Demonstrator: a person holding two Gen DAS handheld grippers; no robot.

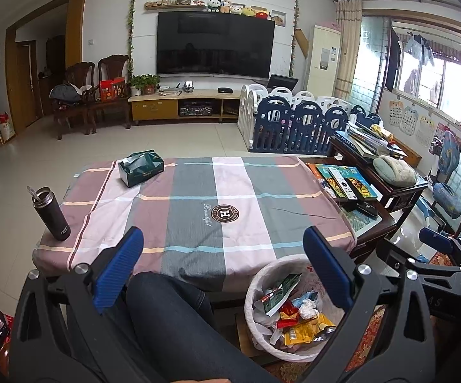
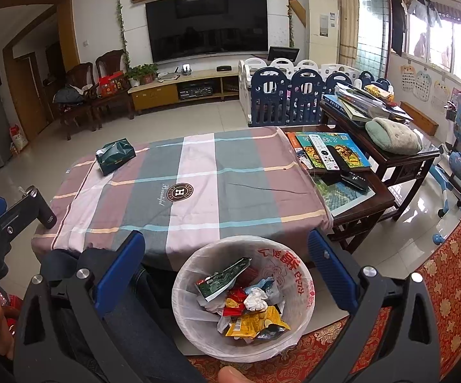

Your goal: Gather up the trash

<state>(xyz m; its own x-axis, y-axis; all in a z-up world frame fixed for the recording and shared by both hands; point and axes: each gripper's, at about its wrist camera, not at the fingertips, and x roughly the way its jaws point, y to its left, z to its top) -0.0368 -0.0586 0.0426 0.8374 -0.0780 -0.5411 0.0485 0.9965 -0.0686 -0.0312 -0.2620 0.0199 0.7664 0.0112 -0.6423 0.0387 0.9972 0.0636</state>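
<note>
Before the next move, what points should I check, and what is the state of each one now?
1. Left gripper jaws open, empty: ok.
2. Right gripper jaws open, empty: ok.
3. Bin upright beside the table, trash inside: ok.
4. Cloth free of wrappers: ok; only a tissue box and a flask stand on it.
5. Trash left on the floor: cannot tell.

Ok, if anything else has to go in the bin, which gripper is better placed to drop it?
Right. The right gripper hangs open almost directly above the trash bin, already holding wrappers. The left gripper, also open, sits over the person's knee, with the bin off to its right side.
</note>
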